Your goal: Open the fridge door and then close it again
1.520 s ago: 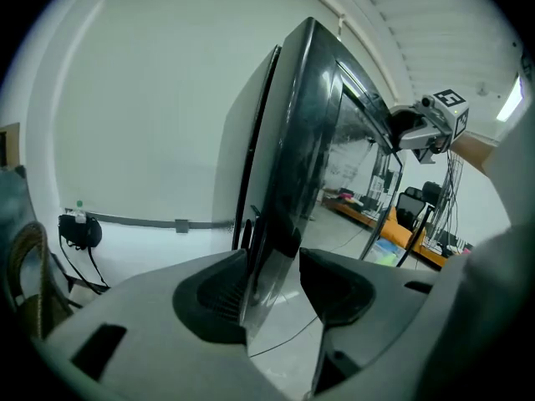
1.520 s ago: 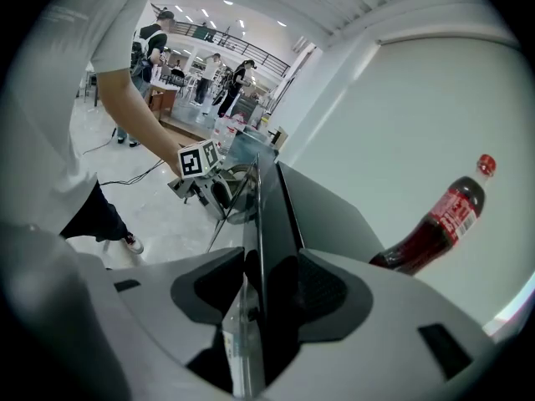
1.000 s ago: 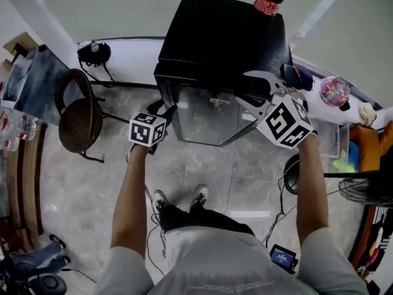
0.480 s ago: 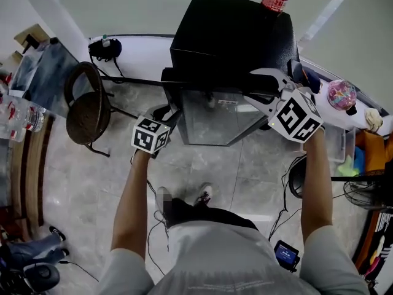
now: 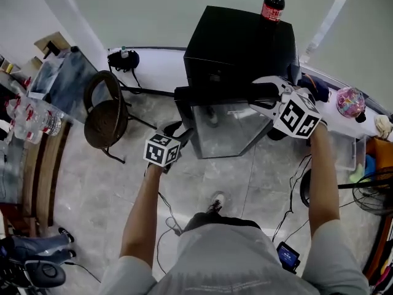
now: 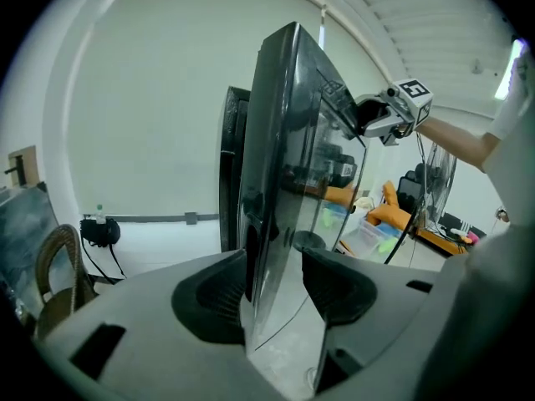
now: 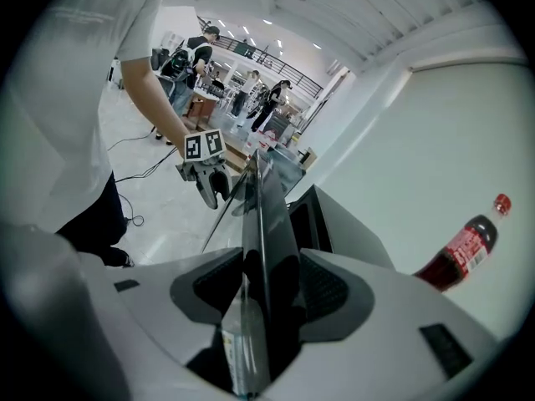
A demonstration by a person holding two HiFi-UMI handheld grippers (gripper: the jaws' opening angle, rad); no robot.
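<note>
The fridge (image 5: pixel 239 42) is one boxy black cabinet with a matte, finely pebbled top, standing on a floor (image 5: pixel 202 183) of glossy pale stone tiles. Its single fridge door (image 5: pixel 227 128) is a flat pane of reflective glass in a dark frame, and it stands ajar from the cabinet.

Two grippers work it. The left gripper (image 5: pixel 177 129) has its ribbed black jaws spread around the door's lower side edge. They have just been opening, and the pads lie close beside both faces without clearly pressing. The right gripper (image 5: pixel 261 94) pinches the dark frame at the upper corner.

One plastic cola bottle (image 5: pixel 272 5) with a red label and cap stands upright on the fridge top. One round woven chair (image 5: pixel 105 115) sits well apart.
</note>
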